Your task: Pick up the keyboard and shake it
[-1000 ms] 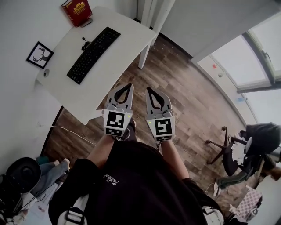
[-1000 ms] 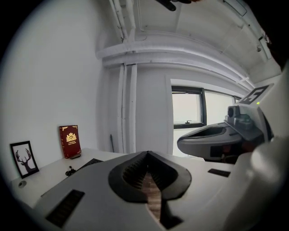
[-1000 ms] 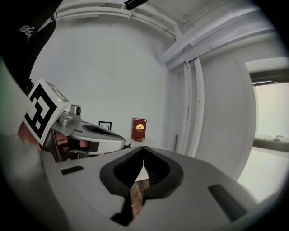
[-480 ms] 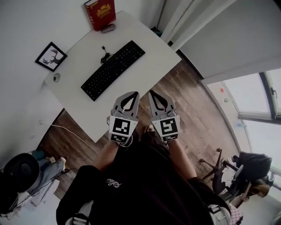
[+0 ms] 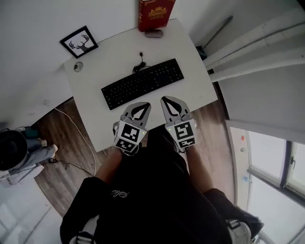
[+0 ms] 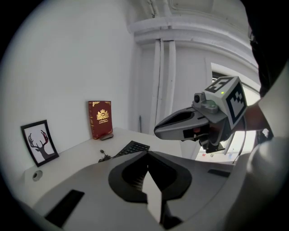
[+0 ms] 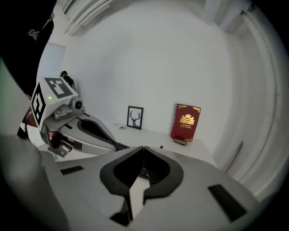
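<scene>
A black keyboard (image 5: pixel 142 83) lies slantwise on the white desk (image 5: pixel 190 57), its cable coiled at its far edge. My left gripper (image 5: pixel 143 103) and right gripper (image 5: pixel 167 98) hover side by side over the desk's near part, just short of the keyboard, both shut with nothing in them. In the left gripper view the keyboard (image 6: pixel 131 147) shows beyond the closed left gripper (image 6: pixel 147 152), with the right gripper (image 6: pixel 158 131) at the right. The right gripper view has the left gripper (image 7: pixel 118 145) at the left and keys (image 7: pixel 149 171) showing past the closed right gripper (image 7: pixel 143 148).
A red book (image 5: pixel 155 13) stands against the wall at the desk's far edge, a small dark object (image 5: pixel 153 33) before it. A framed deer picture (image 5: pixel 79 42) leans at the far left, near a round grommet (image 5: pixel 77 66). Wood floor and a cable (image 5: pixel 81 133) lie left.
Both grippers, still shut, have come from over the floor to over the desk's near part, close to the keyboard. The desk now lies squarely ahead in the head view.
</scene>
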Demonstrator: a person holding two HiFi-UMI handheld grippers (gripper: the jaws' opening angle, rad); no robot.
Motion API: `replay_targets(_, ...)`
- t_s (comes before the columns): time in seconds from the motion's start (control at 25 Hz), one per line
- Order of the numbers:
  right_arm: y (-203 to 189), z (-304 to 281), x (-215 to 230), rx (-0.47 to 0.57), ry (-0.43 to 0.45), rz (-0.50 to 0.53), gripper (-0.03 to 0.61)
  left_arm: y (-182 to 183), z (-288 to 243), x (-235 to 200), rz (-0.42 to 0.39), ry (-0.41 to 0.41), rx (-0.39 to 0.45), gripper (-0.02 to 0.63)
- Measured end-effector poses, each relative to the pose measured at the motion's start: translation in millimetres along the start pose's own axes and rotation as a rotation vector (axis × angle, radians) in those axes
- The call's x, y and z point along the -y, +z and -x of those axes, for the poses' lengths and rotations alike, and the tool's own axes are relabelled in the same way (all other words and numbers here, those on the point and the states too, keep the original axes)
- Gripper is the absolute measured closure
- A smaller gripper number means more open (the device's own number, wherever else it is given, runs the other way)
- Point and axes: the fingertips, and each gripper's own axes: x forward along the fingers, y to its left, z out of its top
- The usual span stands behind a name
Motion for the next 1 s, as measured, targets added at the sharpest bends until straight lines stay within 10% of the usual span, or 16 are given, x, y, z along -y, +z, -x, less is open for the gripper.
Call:
replay_targets(0.4, -27.9, -72.9, 38.4, -0.077, 0.435, 0.176, 0.557, -52.6, -41.6, -86.7, -0.029, 0.130, -0.384, 0.611)
replay_targets(0.8, -52.9, -94.1, 54.5, -0.127, 0.571, 0.169, 0.557, -93.6, -61.6, -128.2, -0.194, -0.038, -0.747, 0.607)
replay_targets(1.0, -42.2, -98.6, 74.1, -0.140, 0.599, 0.203, 0.557, -113.1, -77.7, -160.2, -0.131, -0.236, -0.882, 0.329)
